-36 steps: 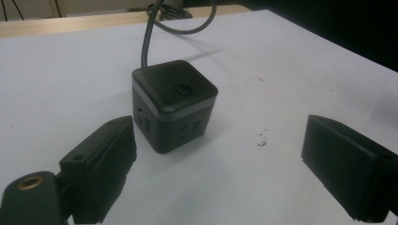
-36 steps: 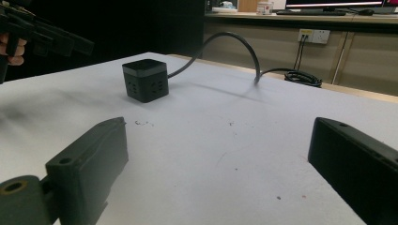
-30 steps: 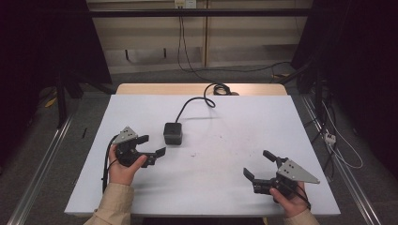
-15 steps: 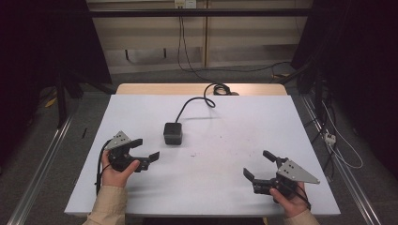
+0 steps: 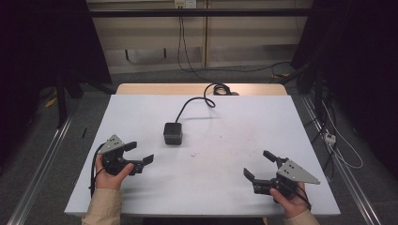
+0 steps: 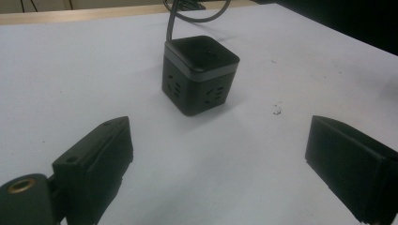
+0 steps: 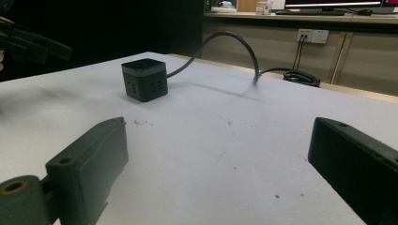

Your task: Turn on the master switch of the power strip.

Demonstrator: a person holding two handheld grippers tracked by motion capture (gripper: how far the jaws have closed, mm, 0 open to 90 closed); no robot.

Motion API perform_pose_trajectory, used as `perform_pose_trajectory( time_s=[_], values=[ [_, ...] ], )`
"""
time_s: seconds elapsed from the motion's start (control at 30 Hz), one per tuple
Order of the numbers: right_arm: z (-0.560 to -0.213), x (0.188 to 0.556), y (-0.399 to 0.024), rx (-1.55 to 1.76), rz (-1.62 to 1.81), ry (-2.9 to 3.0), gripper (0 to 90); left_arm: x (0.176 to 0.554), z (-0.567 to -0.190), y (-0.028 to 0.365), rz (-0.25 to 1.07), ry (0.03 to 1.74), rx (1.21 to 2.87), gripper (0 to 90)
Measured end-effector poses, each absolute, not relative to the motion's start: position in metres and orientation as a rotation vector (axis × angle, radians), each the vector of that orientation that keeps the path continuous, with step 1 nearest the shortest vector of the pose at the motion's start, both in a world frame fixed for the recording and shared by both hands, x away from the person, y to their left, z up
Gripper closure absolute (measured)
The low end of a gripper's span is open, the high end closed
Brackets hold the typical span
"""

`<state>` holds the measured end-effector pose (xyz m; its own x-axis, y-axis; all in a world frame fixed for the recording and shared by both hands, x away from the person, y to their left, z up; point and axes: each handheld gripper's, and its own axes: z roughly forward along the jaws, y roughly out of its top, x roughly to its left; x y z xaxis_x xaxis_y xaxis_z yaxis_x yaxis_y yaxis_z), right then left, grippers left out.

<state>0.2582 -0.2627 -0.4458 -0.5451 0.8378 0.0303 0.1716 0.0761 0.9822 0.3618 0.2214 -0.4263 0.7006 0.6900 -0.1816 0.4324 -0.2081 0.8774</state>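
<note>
Socket cube point(image 5: 172, 133) sat upright mid-table, cord point(image 5: 195, 102) trailing to the far edge, untouched. Left gripper point(image 5: 139, 153) lay near it, jaws spread wide and empty; right gripper point(image 5: 259, 165) rested well apart, jaws likewise parted with nothing between. Judged: the grasp was not yet begun; approach, closing and any move of the cube remained.

Overhead and both low gripper views share the socket cube point(image 5: 172, 133).

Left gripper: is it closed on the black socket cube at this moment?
No. The left gripper has its jaws spread wide over bare table, and the black socket cube sits untouched beyond them.
</note>
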Motion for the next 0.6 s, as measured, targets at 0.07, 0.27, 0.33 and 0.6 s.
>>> perform_pose_trajectory(
  time_s=[0.07, 0.27, 0.33, 0.6],
  values=[
    [-0.4458, 0.2582, -0.2627, 0.999, 1.508, 1.790, 4.5, 0.3611, -0.4266, 0.2231, 0.307, 0.882, 1.845, 7.6],
    [-0.4457, 0.2578, -0.2630, 0.999, 1.506, 1.789, 4.5, 0.3598, -0.4298, 0.2277, 0.320, 0.889, 1.858, 6.9],
    [-0.4457, 0.2578, -0.2630, 0.998, 1.505, 1.789, 4.5, 0.3594, -0.4308, 0.2287, 0.323, 0.892, 1.862, 6.9],
    [-0.4460, 0.2580, -0.2636, 1.002, 1.504, 1.787, 4.5, 0.3592, -0.4326, 0.2318, 0.352, 0.909, 1.866, 6.2]
  ],
)
